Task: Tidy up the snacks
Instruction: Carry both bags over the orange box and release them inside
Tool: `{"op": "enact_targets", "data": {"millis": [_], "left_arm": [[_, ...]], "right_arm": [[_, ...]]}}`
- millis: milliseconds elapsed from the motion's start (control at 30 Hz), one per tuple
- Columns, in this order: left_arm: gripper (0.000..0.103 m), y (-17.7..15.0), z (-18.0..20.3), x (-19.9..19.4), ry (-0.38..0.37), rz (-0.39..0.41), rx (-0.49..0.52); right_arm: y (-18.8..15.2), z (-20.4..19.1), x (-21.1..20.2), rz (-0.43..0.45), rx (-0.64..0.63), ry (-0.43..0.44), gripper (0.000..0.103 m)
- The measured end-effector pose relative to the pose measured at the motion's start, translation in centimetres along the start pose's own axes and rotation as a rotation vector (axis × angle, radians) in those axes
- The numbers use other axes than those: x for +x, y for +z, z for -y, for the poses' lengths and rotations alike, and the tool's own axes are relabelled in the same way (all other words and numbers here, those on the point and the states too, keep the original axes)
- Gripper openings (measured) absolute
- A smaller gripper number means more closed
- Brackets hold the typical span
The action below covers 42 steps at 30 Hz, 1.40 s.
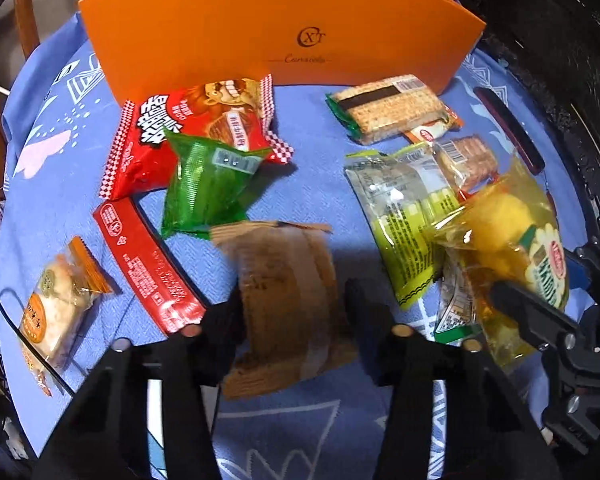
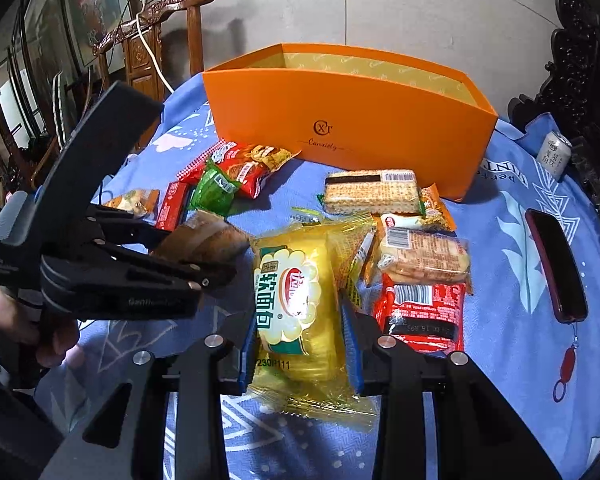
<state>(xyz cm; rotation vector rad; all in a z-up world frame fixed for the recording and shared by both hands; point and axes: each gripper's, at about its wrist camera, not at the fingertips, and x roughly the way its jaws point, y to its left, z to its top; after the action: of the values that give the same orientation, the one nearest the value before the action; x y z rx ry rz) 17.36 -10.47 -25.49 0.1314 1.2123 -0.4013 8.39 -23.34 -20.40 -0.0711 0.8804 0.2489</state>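
Right gripper [image 2: 300,344] clamped on yellow bread pack [image 2: 296,308], above worktop [image 2: 500,280]. Left gripper [image 1: 296,312] clamped on brown packet [image 1: 288,300], beside it. Loose snacks [image 2: 368,192] farther out. Orange box [image 2: 348,116] open-topped at back.

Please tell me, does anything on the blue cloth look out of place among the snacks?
Yes. A dark phone with a red charm lies on the blue cloth to the right of the snack pile, and a small can lies tipped on its side near the orange box. Neither belongs with the wrapped snacks.
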Motion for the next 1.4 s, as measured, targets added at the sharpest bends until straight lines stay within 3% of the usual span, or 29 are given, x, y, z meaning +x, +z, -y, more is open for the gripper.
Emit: {"op": "enact_targets", "data": {"millis": [333,600,767,1100,1400], "left_arm": [[0.040,-0.7,0.2,-1.5,0.022,0.033,0.055],[0.040,0.0,0.1,-5.0,0.033,0.116,0.069],[0.040,1.5,-0.8,-8.9,0.039,0.207,0.060],[0.040,9.9,-3.5,-15.9,0.030,0.396,0.003],[0.040,18.4,-3.5,-17.5,0.029,0.482,0.024]], "right_arm": [[0.4,0.2,-0.5,0.000,0.028,-0.009,0.036],[1.5,0.8,-1.1,0.011,0.082,0.003,0.036],[3.3,1.7,-2.5,0.046,0.115,-0.002,0.036],[11.7,4.2,-6.1,0.224,0.090,-0.039,0.036],[19.0,7.1,-5.3,0.300,0.078,-0.069,0.036]]}}
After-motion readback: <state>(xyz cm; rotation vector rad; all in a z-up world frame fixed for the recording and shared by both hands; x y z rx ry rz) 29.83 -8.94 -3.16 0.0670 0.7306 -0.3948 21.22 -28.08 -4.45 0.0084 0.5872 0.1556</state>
